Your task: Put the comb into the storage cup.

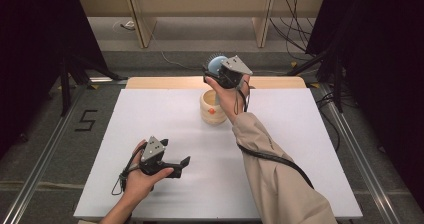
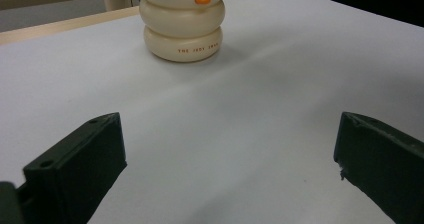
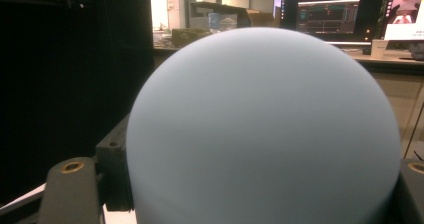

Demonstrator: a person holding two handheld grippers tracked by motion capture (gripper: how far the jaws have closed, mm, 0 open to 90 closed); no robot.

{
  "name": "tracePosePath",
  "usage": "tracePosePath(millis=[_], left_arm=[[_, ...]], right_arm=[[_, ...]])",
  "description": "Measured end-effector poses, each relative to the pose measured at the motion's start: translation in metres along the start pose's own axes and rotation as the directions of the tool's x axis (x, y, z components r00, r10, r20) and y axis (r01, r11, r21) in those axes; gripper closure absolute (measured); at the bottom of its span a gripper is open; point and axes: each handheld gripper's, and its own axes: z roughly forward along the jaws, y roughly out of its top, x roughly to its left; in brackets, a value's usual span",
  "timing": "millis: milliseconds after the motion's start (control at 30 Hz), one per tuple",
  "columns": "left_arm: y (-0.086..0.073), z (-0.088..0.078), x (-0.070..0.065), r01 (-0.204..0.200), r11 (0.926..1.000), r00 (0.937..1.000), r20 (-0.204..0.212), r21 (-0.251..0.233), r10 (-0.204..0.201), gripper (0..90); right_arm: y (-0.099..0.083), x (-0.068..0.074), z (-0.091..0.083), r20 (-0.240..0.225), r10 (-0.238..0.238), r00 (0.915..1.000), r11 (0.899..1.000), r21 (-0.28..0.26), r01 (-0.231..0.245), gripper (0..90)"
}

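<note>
A pale blue rounded object (image 3: 262, 129) is gripped in the right claw (image 1: 216, 70), its smooth dome being pressed between the two black jaws in the right gripper view. In the high view this claw is held raised above the far edge of the worktop (image 1: 300, 149), with dark bristles seen along the object's upper rim. Just below it, near the middle of the far edge, a cream ringed holder (image 1: 212, 108) with an orange mark on its side is stood upright on the white surface. The left claw (image 1: 182, 163) is held close above the worktop towards the near left corner, its jaws spread wide with nothing between them, and is pointed towards the holder, well apart from it.
</note>
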Motion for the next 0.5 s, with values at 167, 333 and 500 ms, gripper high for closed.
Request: tracePosePath(millis=[167, 333, 500], left_arm=[[0.0000, -0.0002, 0.0003, 0.002, 1.0000, 1.0000, 0.001, -0.002, -0.002, 0.0], [0.0001, -0.0003, 0.0003, 0.003, 1.0000, 1.0000, 0.000, -0.002, -0.003, 0.0], [0.0000, -0.0001, 0.0003, 0.002, 1.0000, 1.0000, 0.001, -0.002, -0.002, 0.0]], right_arm=[[-0.0015, -0.0002, 0.0003, 0.001, -0.002, 1.0000, 1.000, 0.003, 0.002, 24.5], [-0.0026, 0.0007, 0.0013, 0.000, -0.003, 1.0000, 1.000, 0.005, 0.003, 24.4], [-0.0037, 0.0006, 0.0019, 0.000, -0.006, 1.0000, 1.000, 0.009, 0.006, 24.4]])
